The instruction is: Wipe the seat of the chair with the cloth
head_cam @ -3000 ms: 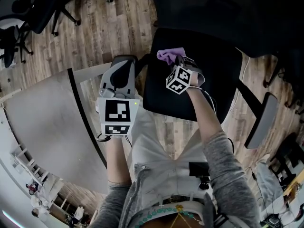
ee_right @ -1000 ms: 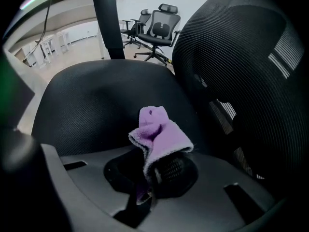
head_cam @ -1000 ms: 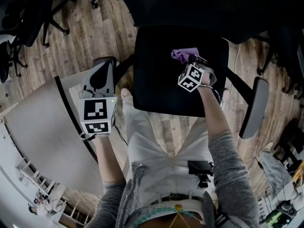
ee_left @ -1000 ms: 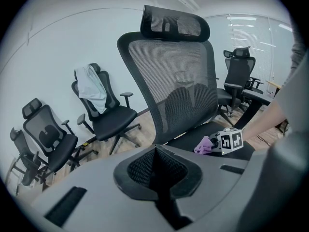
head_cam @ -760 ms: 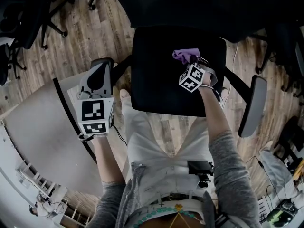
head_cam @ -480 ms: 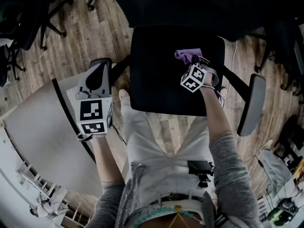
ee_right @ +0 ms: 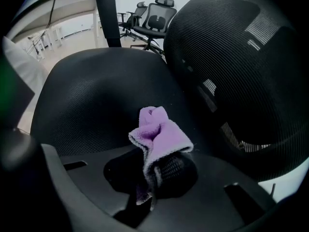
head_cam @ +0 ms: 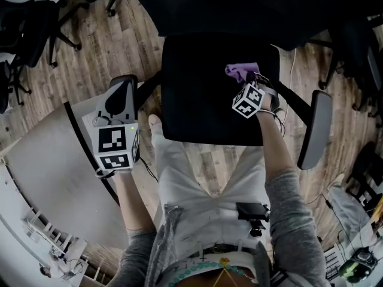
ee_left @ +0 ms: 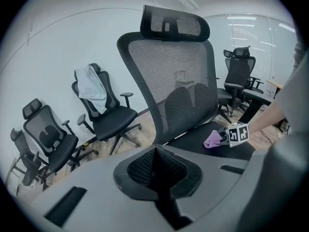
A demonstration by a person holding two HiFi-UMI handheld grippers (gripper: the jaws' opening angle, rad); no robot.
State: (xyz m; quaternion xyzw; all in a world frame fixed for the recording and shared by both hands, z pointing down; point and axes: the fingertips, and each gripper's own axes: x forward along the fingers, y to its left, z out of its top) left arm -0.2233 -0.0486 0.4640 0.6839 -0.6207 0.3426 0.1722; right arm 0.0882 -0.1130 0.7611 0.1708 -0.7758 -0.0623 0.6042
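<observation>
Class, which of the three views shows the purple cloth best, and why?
The right gripper view: the cloth fills the middle, pinched in the right gripper over the seat. The head view shows only a small purple patch; the left gripper view shows a tiny, distant one.

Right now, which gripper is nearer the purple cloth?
Right. The right gripper is shut on the cloth, over the seat; the left gripper is shut and empty, off the seat's left edge.
</observation>
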